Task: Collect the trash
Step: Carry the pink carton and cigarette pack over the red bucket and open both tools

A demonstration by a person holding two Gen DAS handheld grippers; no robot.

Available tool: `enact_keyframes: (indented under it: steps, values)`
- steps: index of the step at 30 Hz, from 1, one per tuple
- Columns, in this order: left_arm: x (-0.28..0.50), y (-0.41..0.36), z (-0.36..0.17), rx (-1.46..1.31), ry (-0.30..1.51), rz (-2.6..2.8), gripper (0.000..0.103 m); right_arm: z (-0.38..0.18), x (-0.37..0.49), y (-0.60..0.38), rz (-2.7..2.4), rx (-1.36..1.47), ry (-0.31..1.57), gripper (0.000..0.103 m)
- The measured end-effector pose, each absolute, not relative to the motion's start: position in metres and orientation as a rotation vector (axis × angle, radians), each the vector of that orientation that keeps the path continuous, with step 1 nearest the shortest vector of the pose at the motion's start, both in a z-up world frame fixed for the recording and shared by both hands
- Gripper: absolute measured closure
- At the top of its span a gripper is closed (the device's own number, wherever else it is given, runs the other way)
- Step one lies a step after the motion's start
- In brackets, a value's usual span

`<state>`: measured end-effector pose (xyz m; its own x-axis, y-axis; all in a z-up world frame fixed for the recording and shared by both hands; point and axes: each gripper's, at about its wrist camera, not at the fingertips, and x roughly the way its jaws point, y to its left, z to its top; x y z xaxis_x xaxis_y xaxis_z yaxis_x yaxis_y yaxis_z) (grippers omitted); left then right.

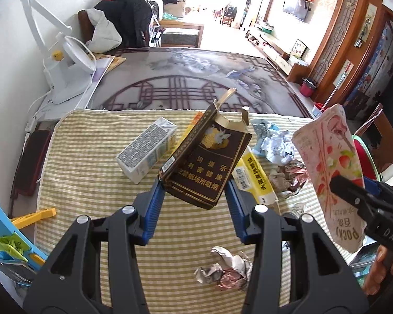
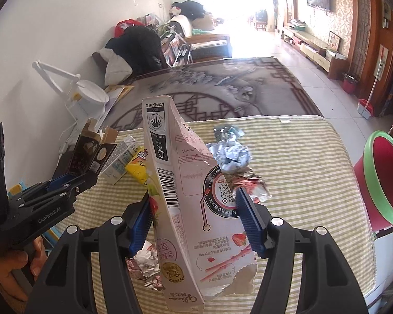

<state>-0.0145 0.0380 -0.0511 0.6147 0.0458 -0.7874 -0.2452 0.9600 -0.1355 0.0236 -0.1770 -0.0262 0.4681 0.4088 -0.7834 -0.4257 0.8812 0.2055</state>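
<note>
Striped mat (image 1: 91, 183), covering the table's near end; both views. Red bin (image 2: 380, 183), green-rimmed, beyond the mat's right edge; open mouth seen only from the right wrist. Pink Pocky box (image 2: 191, 204), torn, clamped aloft by the right gripper (image 2: 194, 217). Dark cigarette pack (image 1: 207, 162), flap open, pinched above the mat by the left gripper (image 1: 194, 204). White carton (image 1: 146, 154), lying on the mat. Crumpled foil wad (image 1: 225, 269), near the mat's front edge; fully seen only from the left wrist.

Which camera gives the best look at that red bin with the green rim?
The right wrist view: the red bin shows large at the table's right side, its opening facing the camera. In the left wrist view only a sliver peeks out behind the Pocky box.
</note>
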Motion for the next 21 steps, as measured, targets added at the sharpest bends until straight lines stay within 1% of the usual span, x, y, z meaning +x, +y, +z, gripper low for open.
enact_keyframes:
  steps: [9,21]
  values:
    - [-0.008,0.004,-0.046,-0.216,0.893,0.168,0.058,-0.029,0.027,-0.209,0.502,0.005,0.961,0.044]
    - [0.005,-0.059,-0.045,-0.224,0.899,0.177,0.058,-0.028,0.04,-0.267,0.53,-0.015,0.95,0.044]
